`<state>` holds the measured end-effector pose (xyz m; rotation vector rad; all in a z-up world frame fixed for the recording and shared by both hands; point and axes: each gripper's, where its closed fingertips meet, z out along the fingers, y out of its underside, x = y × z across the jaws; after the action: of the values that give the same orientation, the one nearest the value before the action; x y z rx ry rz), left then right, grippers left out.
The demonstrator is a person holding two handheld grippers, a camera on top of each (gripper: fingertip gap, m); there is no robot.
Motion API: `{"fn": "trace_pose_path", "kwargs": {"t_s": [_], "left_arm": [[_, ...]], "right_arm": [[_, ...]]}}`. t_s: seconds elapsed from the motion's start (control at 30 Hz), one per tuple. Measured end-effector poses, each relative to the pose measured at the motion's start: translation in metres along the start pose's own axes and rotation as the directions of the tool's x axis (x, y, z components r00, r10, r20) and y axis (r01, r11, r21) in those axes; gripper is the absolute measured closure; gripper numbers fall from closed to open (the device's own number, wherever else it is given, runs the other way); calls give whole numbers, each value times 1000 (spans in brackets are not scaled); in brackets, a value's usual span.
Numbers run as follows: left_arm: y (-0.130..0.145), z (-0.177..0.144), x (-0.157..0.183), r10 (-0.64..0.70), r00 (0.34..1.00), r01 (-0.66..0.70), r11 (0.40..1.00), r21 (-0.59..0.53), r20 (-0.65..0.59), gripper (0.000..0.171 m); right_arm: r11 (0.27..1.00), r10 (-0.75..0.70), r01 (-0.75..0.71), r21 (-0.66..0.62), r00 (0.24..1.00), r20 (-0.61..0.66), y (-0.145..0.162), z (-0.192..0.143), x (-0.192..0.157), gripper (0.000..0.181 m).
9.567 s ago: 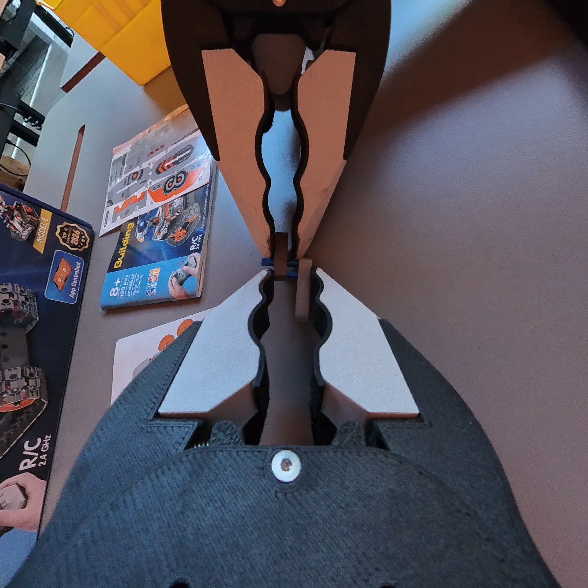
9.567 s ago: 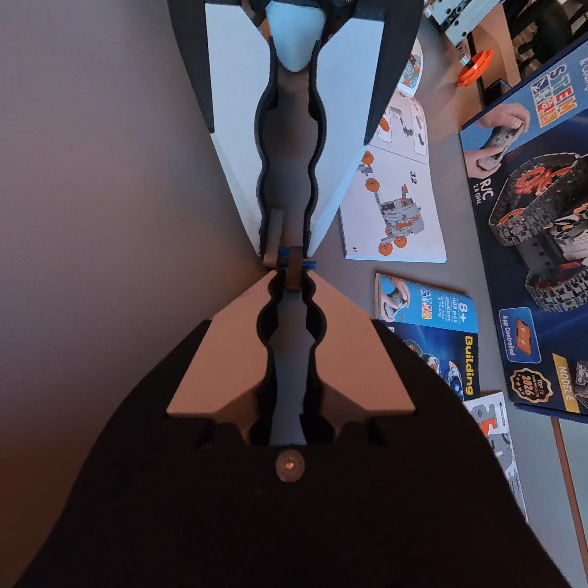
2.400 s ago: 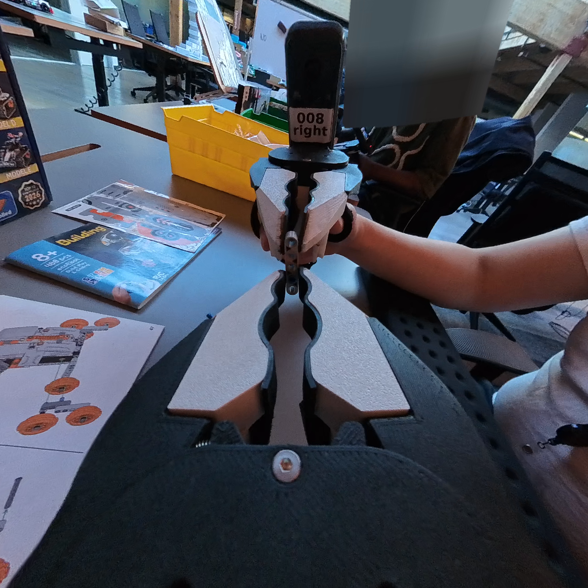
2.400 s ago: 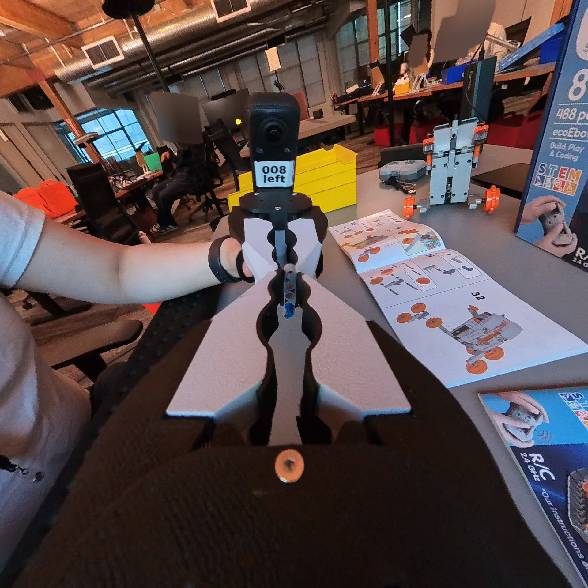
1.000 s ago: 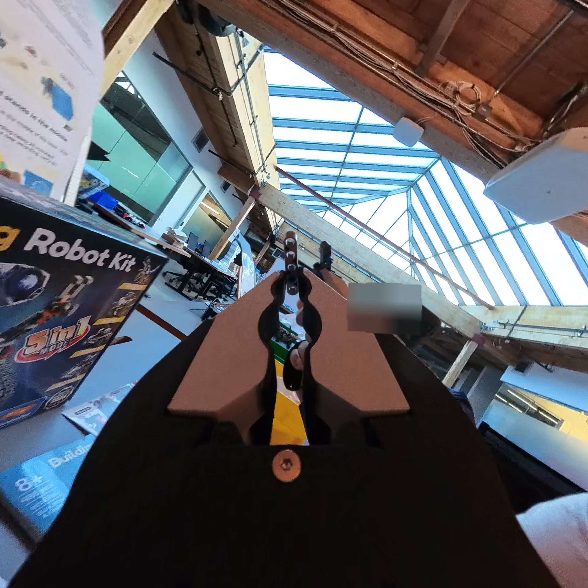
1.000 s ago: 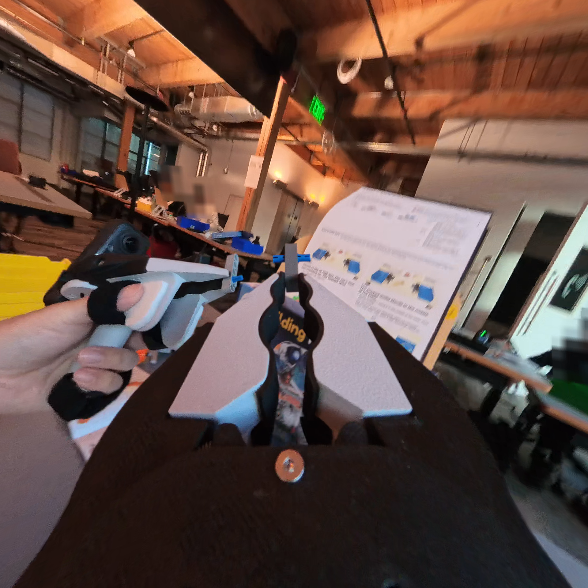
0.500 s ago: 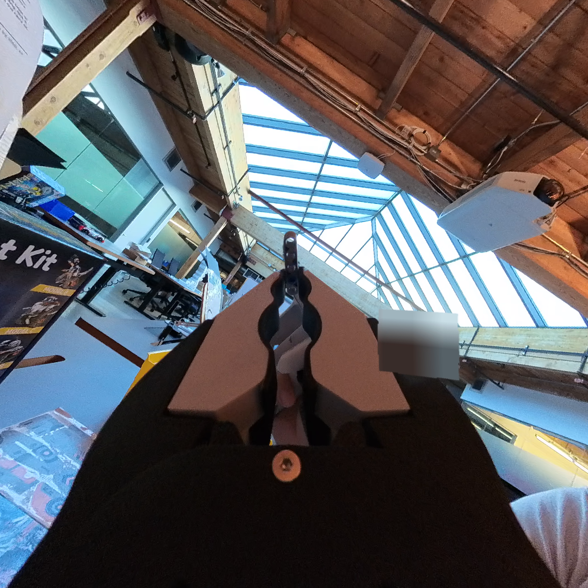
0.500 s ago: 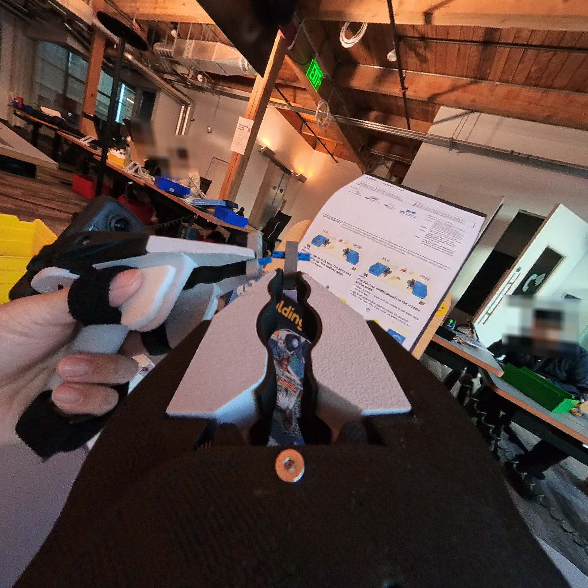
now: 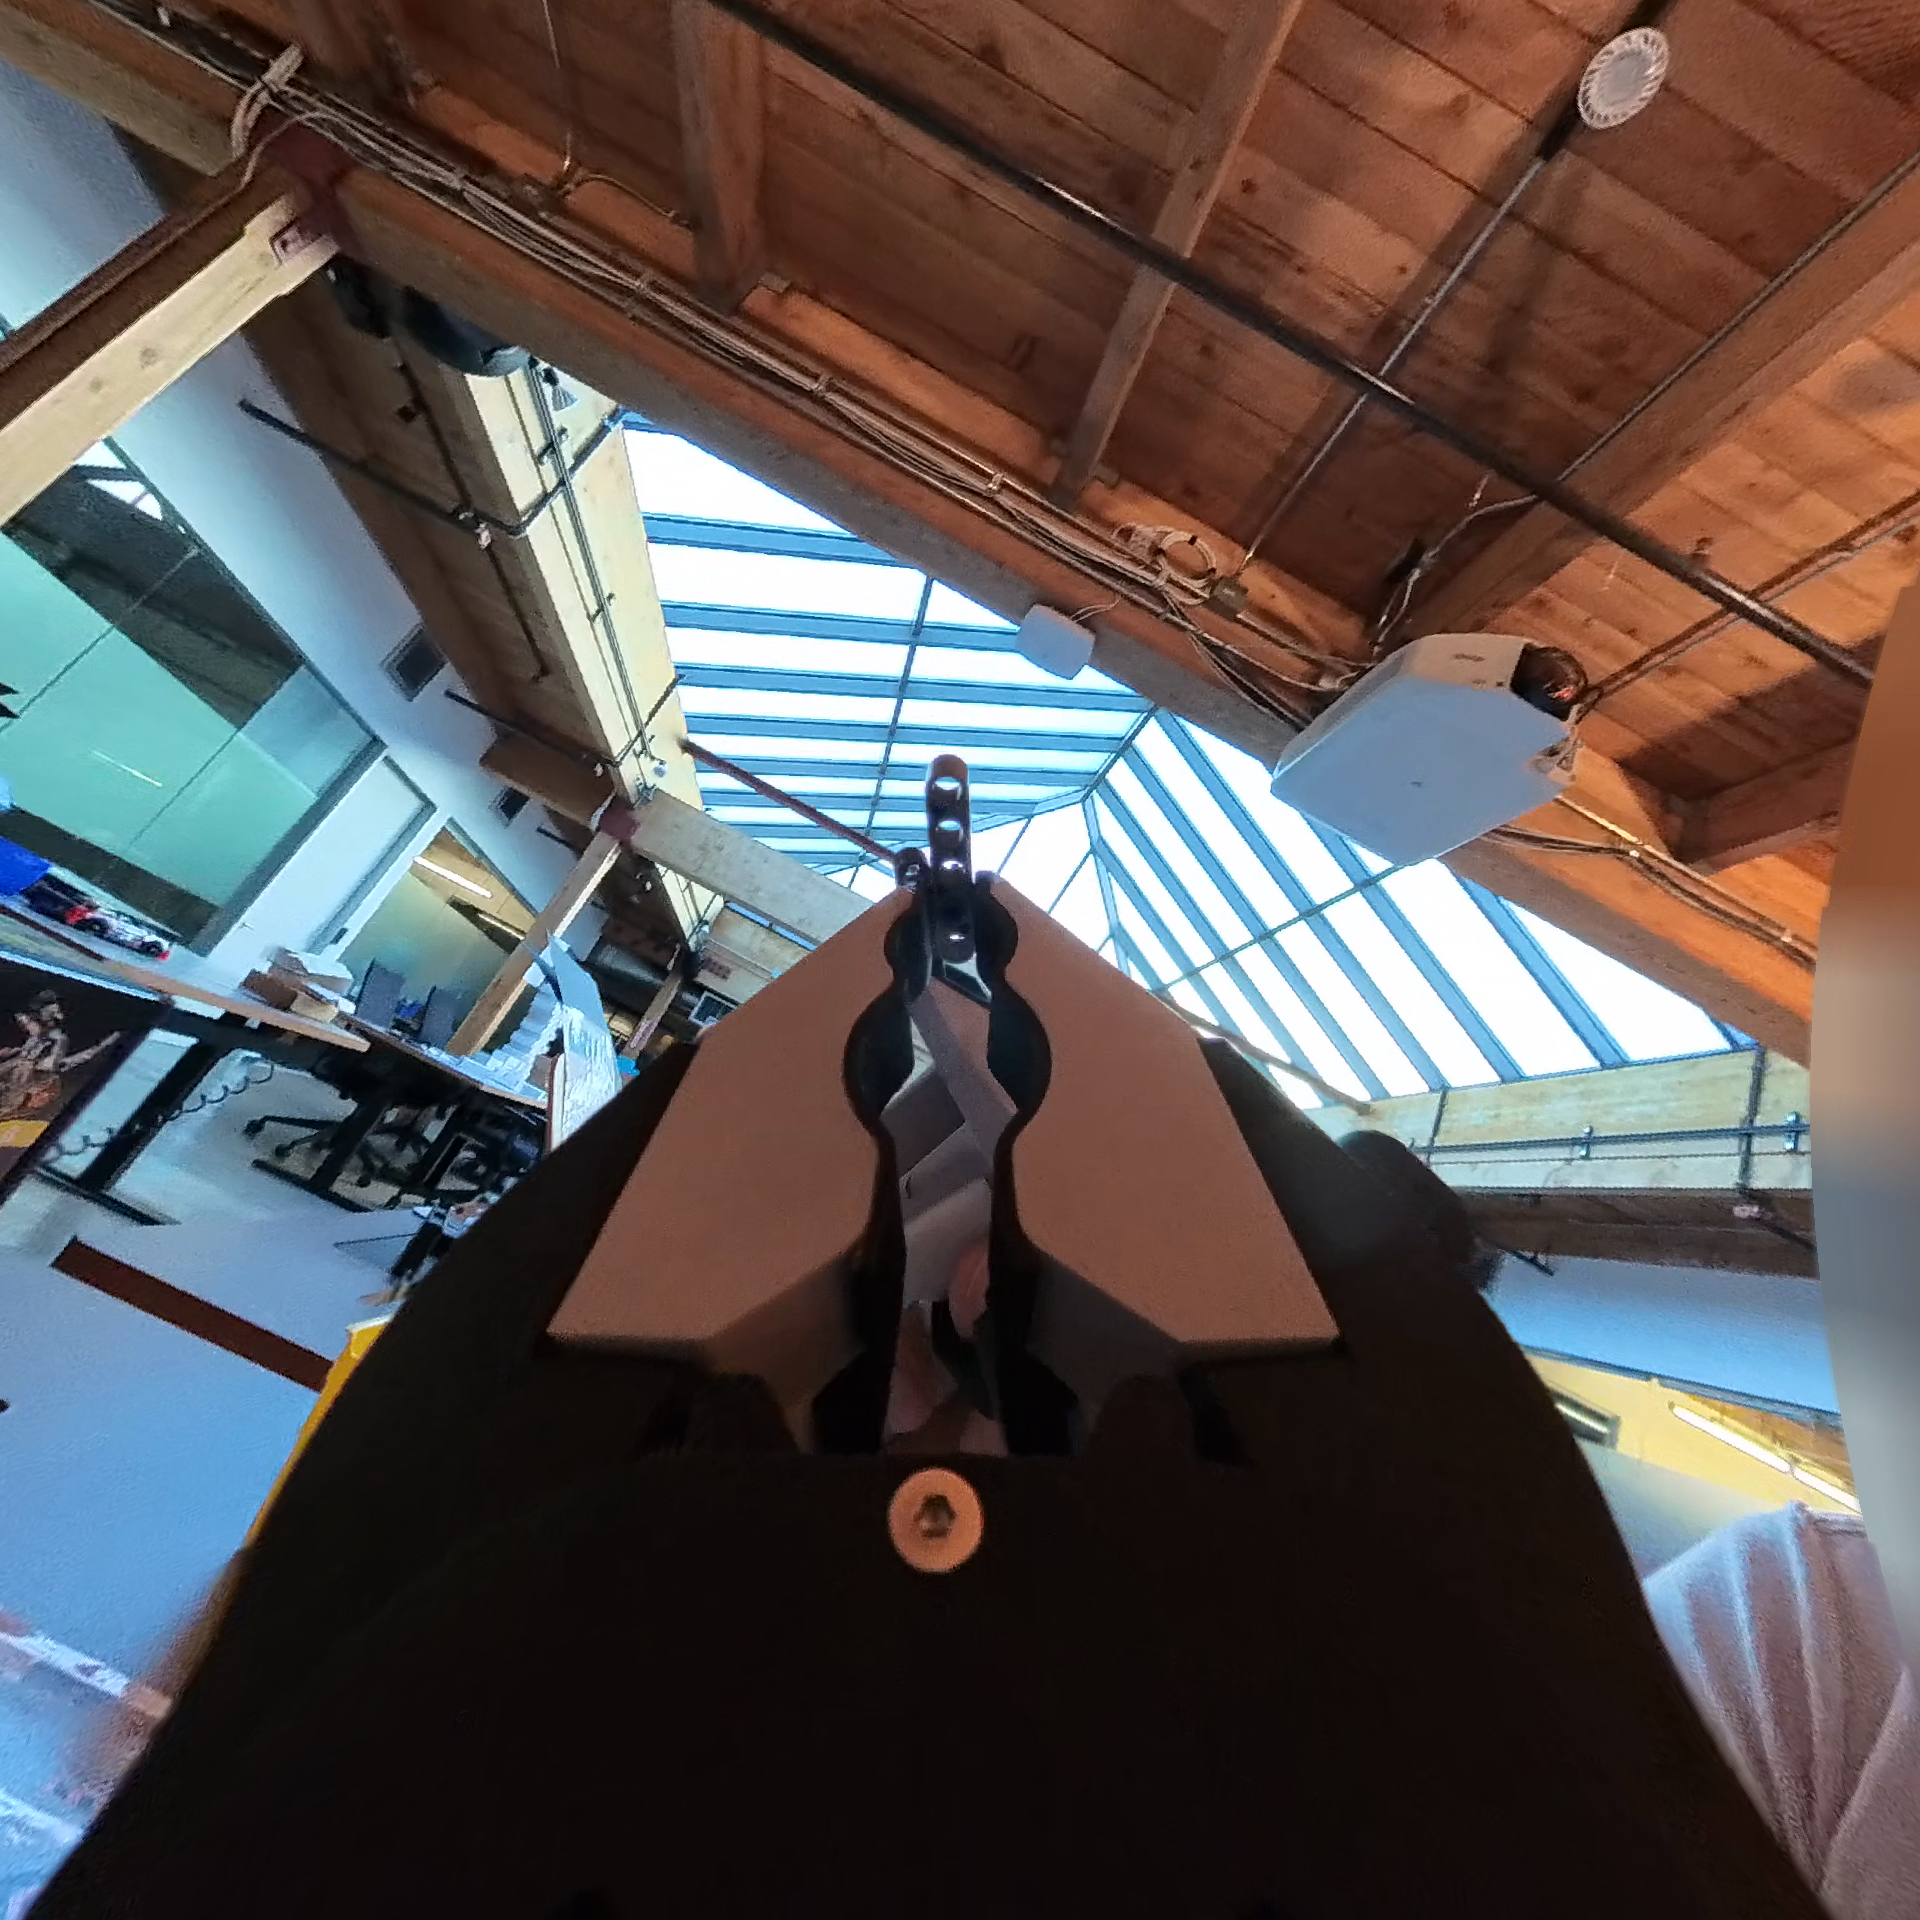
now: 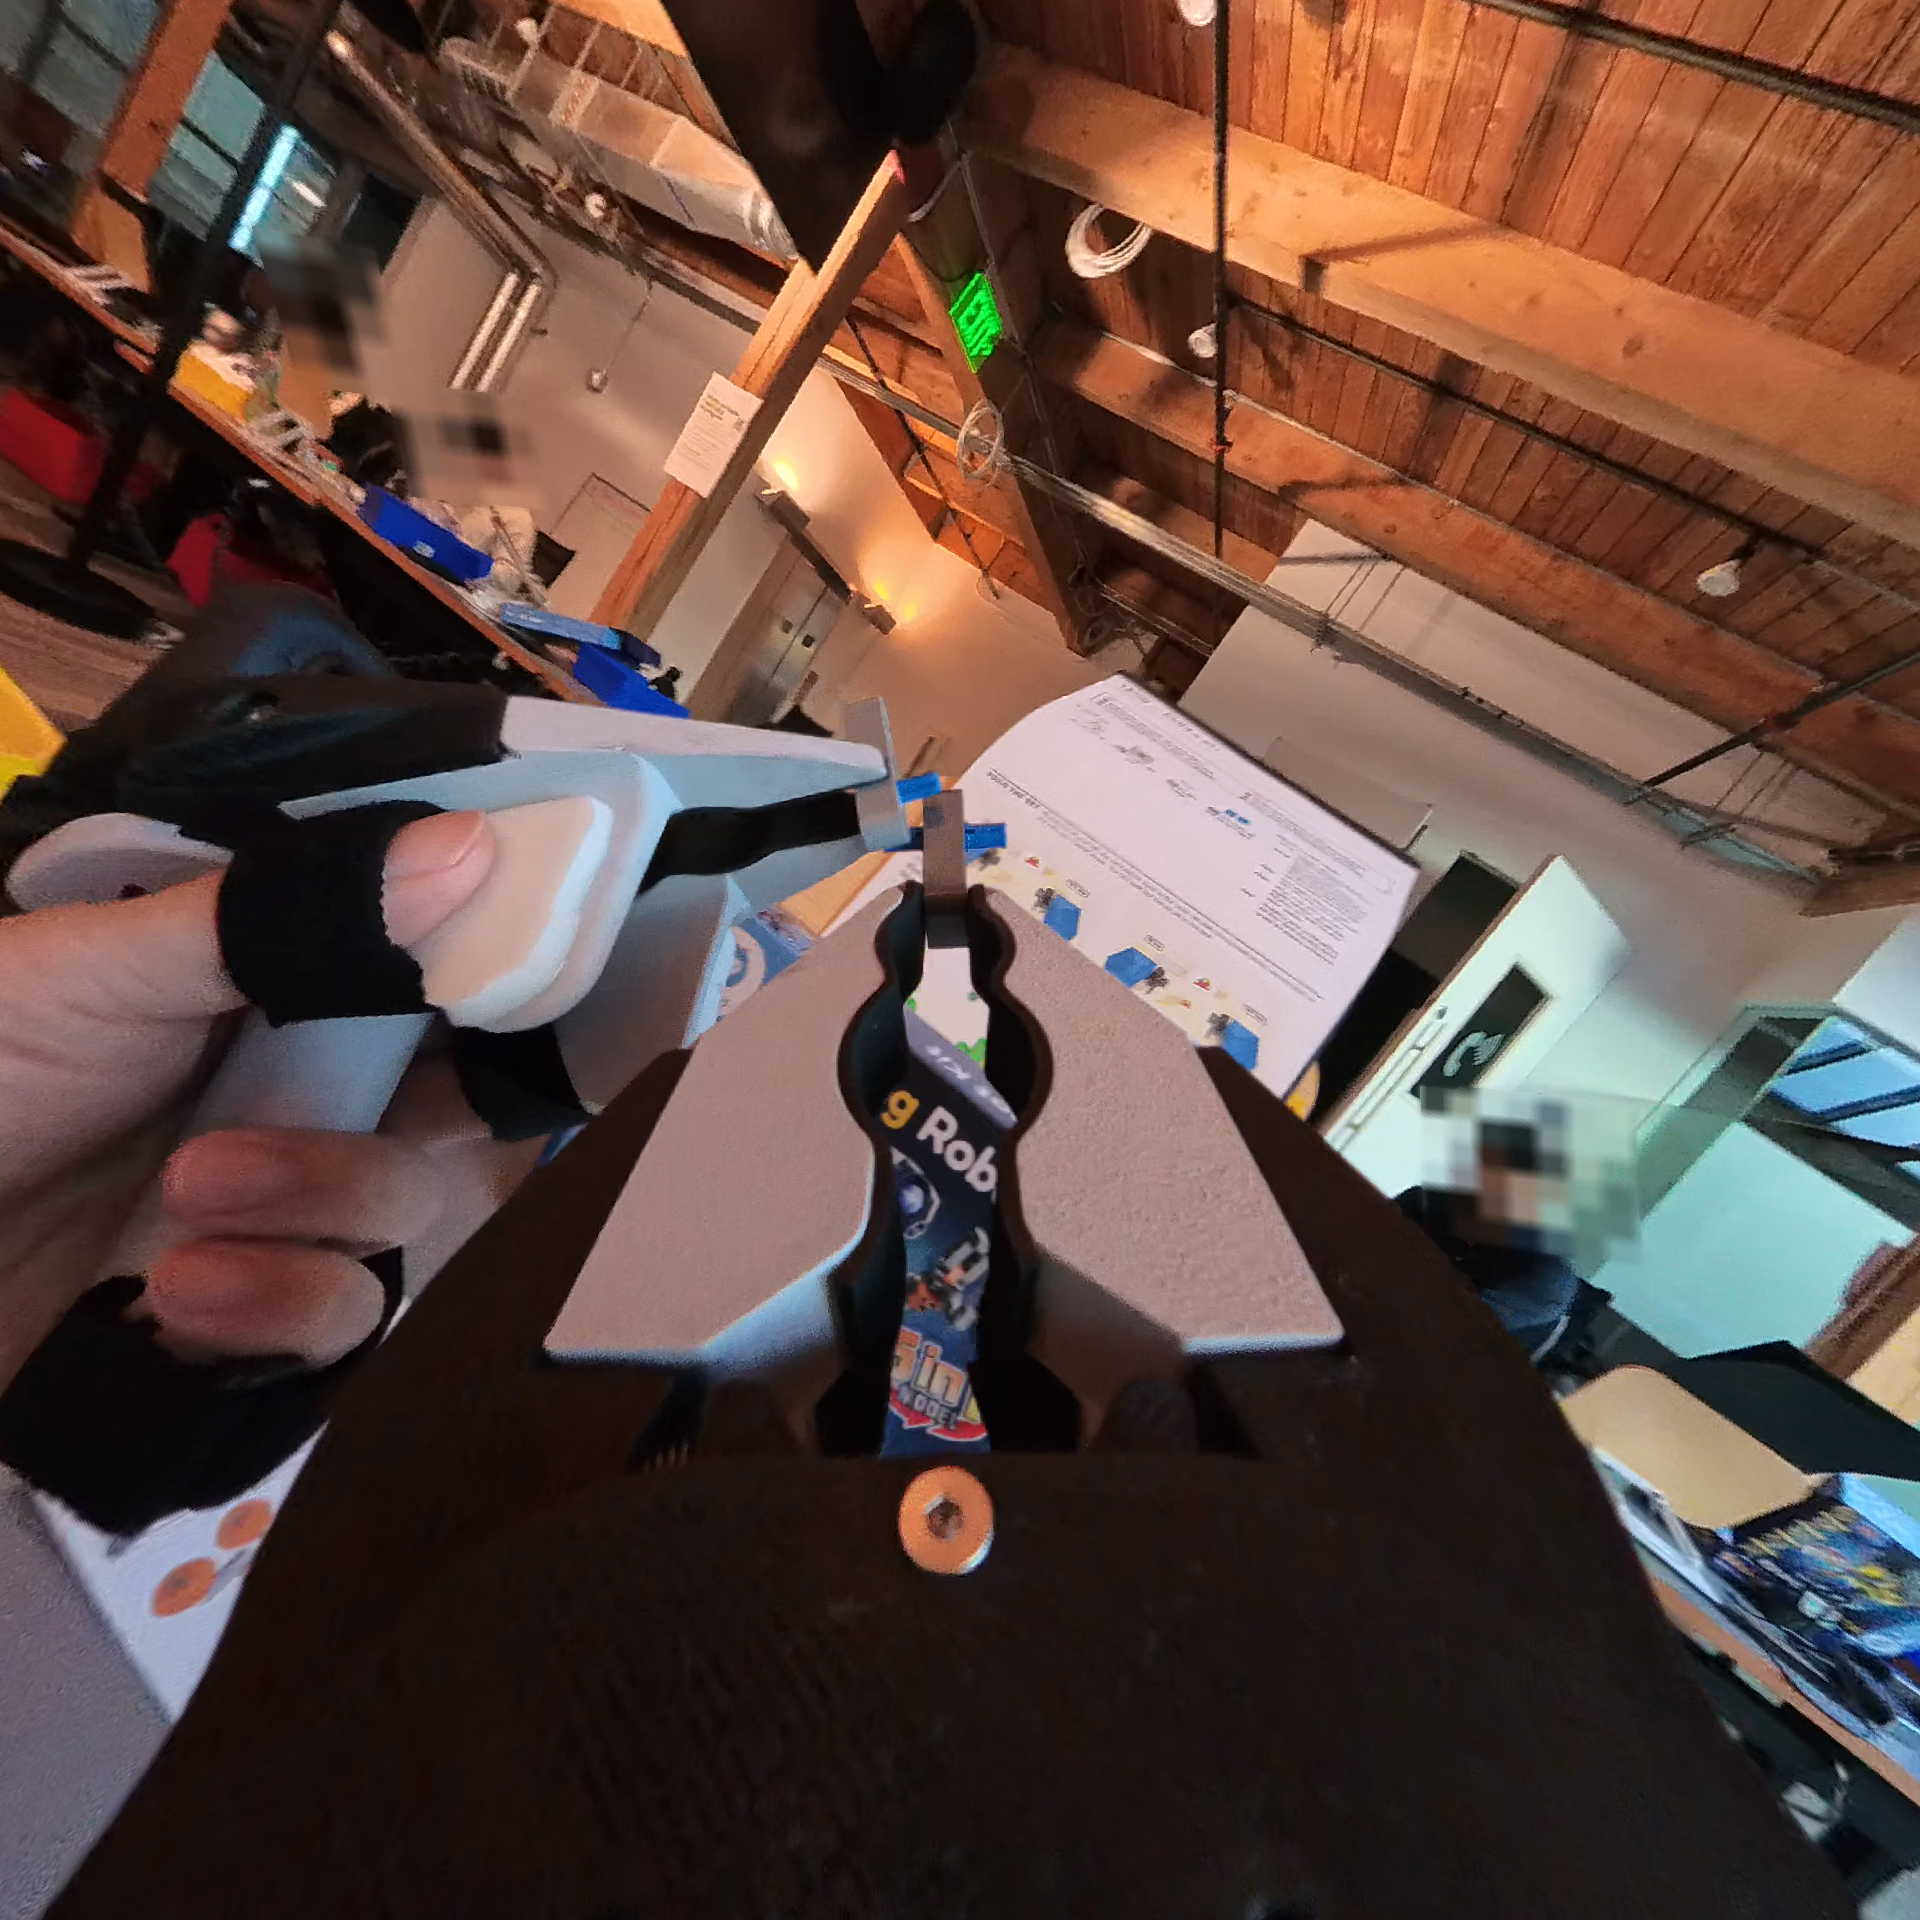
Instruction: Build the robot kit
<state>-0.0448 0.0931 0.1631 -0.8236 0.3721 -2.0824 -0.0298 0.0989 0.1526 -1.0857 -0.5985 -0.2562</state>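
The left gripper (image 9: 948, 902) points up toward a timber ceiling and a glazed skylight (image 9: 914, 707), its two pale fingers drawn together and clamped on a short grey plastic building beam with round holes (image 9: 948, 831). The beam stands upright out of the fingertips, two holes clear above them. A white ceiling-mounted projector (image 9: 1434, 764) hangs off to the right, and a person's pale sleeve (image 9: 1787, 1704) shows at the lower right edge.

The right gripper (image 10: 943, 914) is likewise closed — its fingers pinch a second small grey plastic beam (image 10: 943, 873) that sticks up from the tips. Blue plastic connector pins (image 10: 971, 833) project sideways at the top of this beam, and one more blue pin shows just left of it. In the right wrist view the left gripper comes in from the left, lying roughly level, held by a person's hand (image 10: 156, 1122) wearing black finger straps; the grey beam at its tip sits just beside the right gripper's beam, with the blue pins between them. Whether the two beams actually touch cannot be told.

Behind them stands a large white instruction sheet with small coloured diagrams (image 10: 1195, 894) — tilted — and a dark blue printed kit box (image 10: 940, 1247) shows through the gap between the right gripper's fingers. A green lit sign (image 10: 975, 317) hangs from the wooden ceiling.
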Motion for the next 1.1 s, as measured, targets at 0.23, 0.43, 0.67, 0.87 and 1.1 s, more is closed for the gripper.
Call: {"fn": "trace_pose_path", "kwargs": {"t_s": [0.23,0.43,0.67,0.87,1.1], "left_arm": [[-3,-2,1,33,999,-33,999,16,4,167],[-5,-3,2,-12,999,13,999,50,-37,167],[-4,-4,-2,15,1000,-17,997,69,26,167],[-3,-4,-4,1,996,-4,999,32,88,167],[-1,-2,-8,-35,990,34,999,4,139,167]], "right_arm": [[999,-7,9,36,999,-47,-9,-3,4,175],[1000,-9,10,23,1000,-13,-8,-1,-1,176],[995,-98,98,-4,994,-50,-4,-1,-1,176],[989,-147,148,5,987,-65,-4,-2,-1,176],[982,-189,189,0,981,-38,-1,-3,1,176]]}}
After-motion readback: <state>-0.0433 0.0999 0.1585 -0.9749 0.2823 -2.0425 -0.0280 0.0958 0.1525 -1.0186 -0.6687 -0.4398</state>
